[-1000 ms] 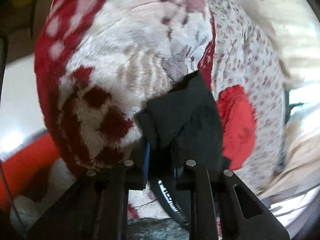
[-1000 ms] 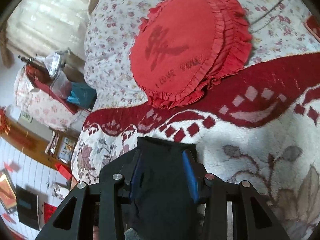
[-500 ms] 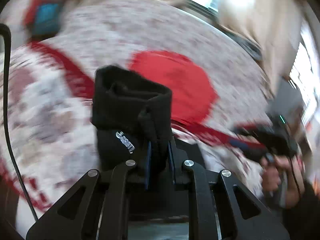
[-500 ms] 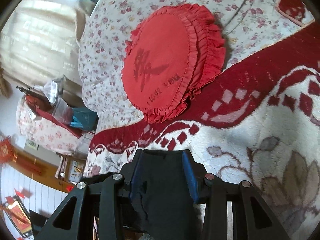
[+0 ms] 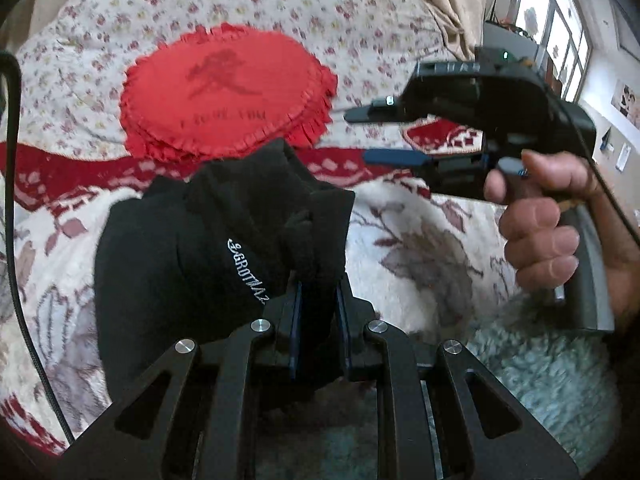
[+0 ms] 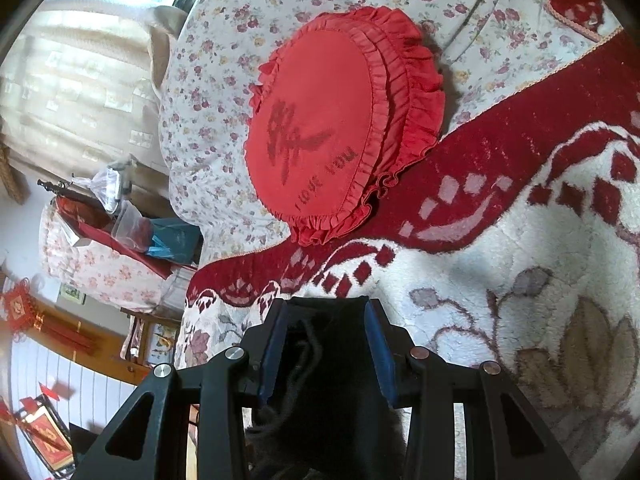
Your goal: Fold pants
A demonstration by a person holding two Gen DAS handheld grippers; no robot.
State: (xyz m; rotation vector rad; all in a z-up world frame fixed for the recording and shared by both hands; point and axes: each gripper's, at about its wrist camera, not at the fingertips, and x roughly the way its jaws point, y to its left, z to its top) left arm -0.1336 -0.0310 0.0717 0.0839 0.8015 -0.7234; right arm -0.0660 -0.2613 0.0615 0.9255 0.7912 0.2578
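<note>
The black pants [image 5: 224, 240], with white lettering on them, are bunched up in my left gripper [image 5: 318, 292], which is shut on a fold of the fabric above the blanket. My right gripper shows in the left wrist view [image 5: 384, 136] at the right, held by a hand, its jaws apart with no cloth at the tips there. In the right wrist view the right gripper [image 6: 326, 312] has black pants fabric [image 6: 320, 380] lying between its spread blue pads, deep near the base.
A white and red fluffy blanket [image 6: 500, 280] covers the bed. A round red frilled cushion [image 6: 320, 136] lies on a floral sheet [image 5: 280, 4] behind it. Cluttered furniture [image 6: 120, 232] and curtains stand at the left in the right wrist view.
My left gripper has swung round with the pants, from facing the blanket to facing the cushion and the right gripper. The right gripper has moved a little closer to the blanket.
</note>
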